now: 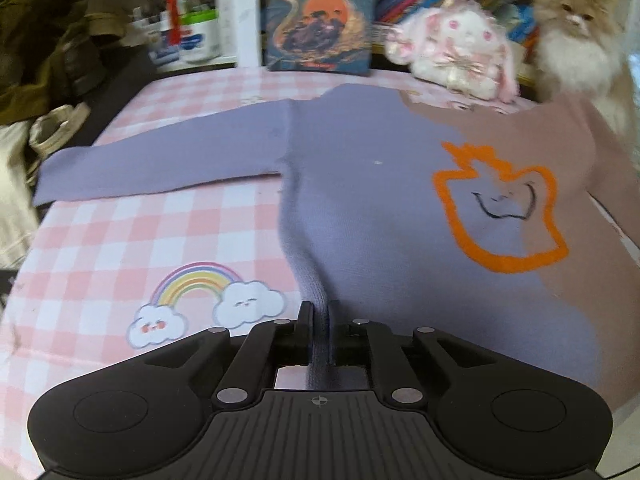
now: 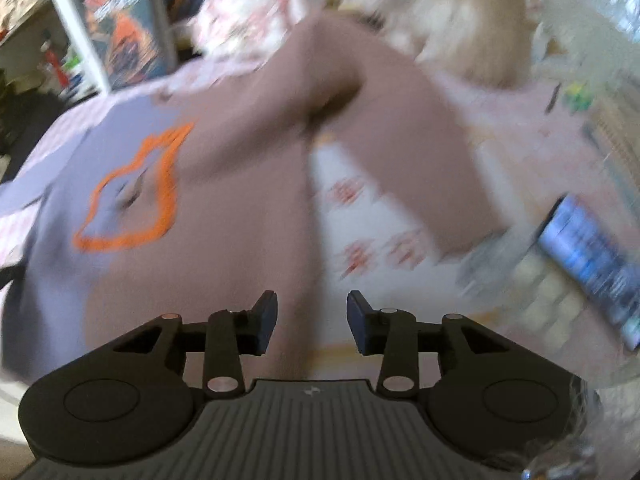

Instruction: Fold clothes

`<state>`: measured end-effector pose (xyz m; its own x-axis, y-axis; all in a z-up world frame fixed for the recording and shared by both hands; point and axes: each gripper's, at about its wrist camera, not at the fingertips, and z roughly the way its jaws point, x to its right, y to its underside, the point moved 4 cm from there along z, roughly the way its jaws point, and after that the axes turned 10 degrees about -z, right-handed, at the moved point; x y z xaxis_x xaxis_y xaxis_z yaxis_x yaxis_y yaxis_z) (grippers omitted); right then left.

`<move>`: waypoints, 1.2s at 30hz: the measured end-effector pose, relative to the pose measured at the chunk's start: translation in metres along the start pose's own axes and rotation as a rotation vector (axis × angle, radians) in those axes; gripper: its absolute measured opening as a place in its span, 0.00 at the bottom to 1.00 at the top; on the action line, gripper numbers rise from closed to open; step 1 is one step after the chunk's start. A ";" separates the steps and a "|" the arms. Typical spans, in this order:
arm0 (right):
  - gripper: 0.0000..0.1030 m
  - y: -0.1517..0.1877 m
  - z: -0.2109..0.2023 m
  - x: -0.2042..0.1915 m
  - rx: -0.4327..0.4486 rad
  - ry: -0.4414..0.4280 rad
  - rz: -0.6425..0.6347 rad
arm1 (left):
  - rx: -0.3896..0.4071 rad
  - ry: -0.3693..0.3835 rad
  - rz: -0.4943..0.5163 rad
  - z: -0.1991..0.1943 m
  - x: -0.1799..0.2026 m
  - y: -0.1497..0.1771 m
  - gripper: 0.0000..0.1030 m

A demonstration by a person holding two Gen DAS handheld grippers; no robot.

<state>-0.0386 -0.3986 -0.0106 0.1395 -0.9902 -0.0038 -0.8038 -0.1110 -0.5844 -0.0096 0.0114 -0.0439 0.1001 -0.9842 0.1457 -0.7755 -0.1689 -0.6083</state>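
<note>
A sweater (image 1: 360, 184), lilac on its left half and dusty brown on its right, lies front up on a pink checked cloth (image 1: 132, 232), with an orange outline figure on the chest. Its lilac sleeve (image 1: 160, 164) stretches out to the left. My left gripper (image 1: 320, 312) is shut on the sweater's lower left hem, which bunches into a ridge between the fingers. In the blurred right wrist view my right gripper (image 2: 312, 312) is open and empty, above the brown side edge of the sweater (image 2: 248, 184). The brown sleeve (image 2: 420, 160) runs out to the right.
A fluffy cat (image 1: 580, 36), a plush rabbit (image 1: 456, 48) and a standing book (image 1: 320, 16) sit behind the sweater's collar. Jars and clutter stand at the back left, and dark clothes (image 1: 40, 52) pile up on the left. A phone-like object (image 2: 592, 260) lies at the right.
</note>
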 end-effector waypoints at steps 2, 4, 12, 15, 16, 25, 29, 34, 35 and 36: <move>0.38 -0.010 0.005 0.024 0.004 0.039 -0.019 | 0.035 -0.003 -0.046 -0.009 0.002 -0.002 0.11; 0.49 -0.020 0.014 0.047 -0.004 0.090 -0.053 | 0.072 0.001 -0.091 -0.020 0.005 -0.004 0.12; 0.53 -0.041 0.063 0.101 -0.056 0.110 -0.150 | 0.066 0.022 -0.148 -0.022 0.061 0.017 0.15; 0.42 -0.043 0.073 0.108 -0.081 0.059 -0.173 | 0.058 0.002 -0.163 -0.019 0.076 0.025 0.15; 0.33 -0.043 0.075 0.110 -0.084 0.030 -0.178 | 0.057 -0.008 -0.167 -0.019 0.080 0.027 0.15; 0.07 -0.082 0.038 0.141 0.050 0.079 -0.285 | 0.073 -0.090 -0.193 -0.019 0.090 0.027 0.15; 0.07 -0.113 0.029 0.181 0.129 0.263 -0.283 | 0.057 -0.115 -0.183 -0.018 0.093 0.030 0.15; 0.07 -0.131 0.071 0.207 0.076 0.340 -0.291 | 0.049 -0.140 -0.189 -0.024 0.087 0.034 0.15; 0.07 -0.133 0.079 0.209 0.064 0.356 -0.297 | 0.053 -0.144 -0.192 -0.026 0.085 0.034 0.16; 0.08 -0.134 0.085 0.210 0.051 0.364 -0.304 | 0.059 -0.147 -0.196 -0.029 0.082 0.034 0.20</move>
<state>0.1478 -0.5843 -0.0023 0.1451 -0.8800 0.4523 -0.7274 -0.4048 -0.5541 -0.0453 -0.0735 -0.0301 0.3382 -0.9286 0.1527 -0.6950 -0.3558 -0.6248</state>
